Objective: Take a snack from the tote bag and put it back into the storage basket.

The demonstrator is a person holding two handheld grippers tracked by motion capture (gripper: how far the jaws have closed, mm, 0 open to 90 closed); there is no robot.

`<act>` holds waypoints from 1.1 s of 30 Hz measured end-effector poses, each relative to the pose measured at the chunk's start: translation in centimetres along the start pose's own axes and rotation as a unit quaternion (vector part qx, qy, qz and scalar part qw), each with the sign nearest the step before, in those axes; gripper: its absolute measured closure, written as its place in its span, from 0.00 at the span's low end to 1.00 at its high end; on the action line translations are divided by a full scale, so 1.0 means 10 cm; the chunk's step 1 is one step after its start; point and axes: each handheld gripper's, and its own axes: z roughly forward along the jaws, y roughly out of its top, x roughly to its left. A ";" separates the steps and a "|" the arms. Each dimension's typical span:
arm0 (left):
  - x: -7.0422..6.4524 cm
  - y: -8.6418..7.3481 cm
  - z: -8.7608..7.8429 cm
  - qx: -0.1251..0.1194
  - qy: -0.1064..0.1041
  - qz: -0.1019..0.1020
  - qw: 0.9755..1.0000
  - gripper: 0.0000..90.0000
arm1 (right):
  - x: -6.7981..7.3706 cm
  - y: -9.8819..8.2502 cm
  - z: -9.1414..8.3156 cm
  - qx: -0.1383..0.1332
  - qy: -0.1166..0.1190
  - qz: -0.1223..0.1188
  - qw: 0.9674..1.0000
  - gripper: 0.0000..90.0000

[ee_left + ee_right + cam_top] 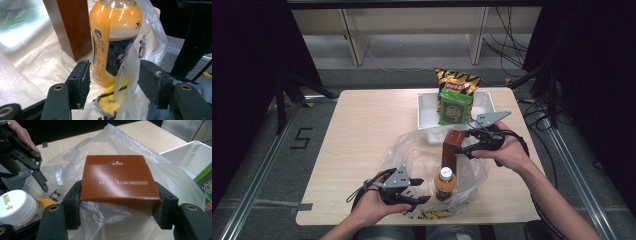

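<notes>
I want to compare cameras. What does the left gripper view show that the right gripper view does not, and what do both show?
Left gripper view alone: the bottle's label, a yellow packet, bag film between the left gripper's jaws.
Right gripper view alone: the bottle's white cap, the white tray, the box's printed top between the right gripper's jaws.
Both: brown box, bottle, plastic bag.

orange bottle (113, 42) beside brown box (71, 26)

The brown box (119, 180) looks like smooth cardboard with a slight sheen. The bag (412, 150) is thin, clear, crinkled plastic. The bottle (115, 42) is glossy plastic with a matt white cap. The table (367, 125) is matt, pale wood.
</notes>
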 end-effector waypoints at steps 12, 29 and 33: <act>-0.02 -0.02 0.03 0.003 0.001 0.001 1.000 0.47 | 0.03 0.15 -0.17 -0.042 -0.011 0.022 0.999 0.43; -0.16 0.03 0.08 0.001 -0.033 0.021 0.999 0.56 | 0.06 0.24 -0.25 -0.050 -0.028 0.021 0.998 0.43; -0.19 0.01 0.13 0.001 -0.039 0.025 0.999 0.60 | 0.08 0.26 -0.27 -0.061 -0.036 0.026 0.997 0.43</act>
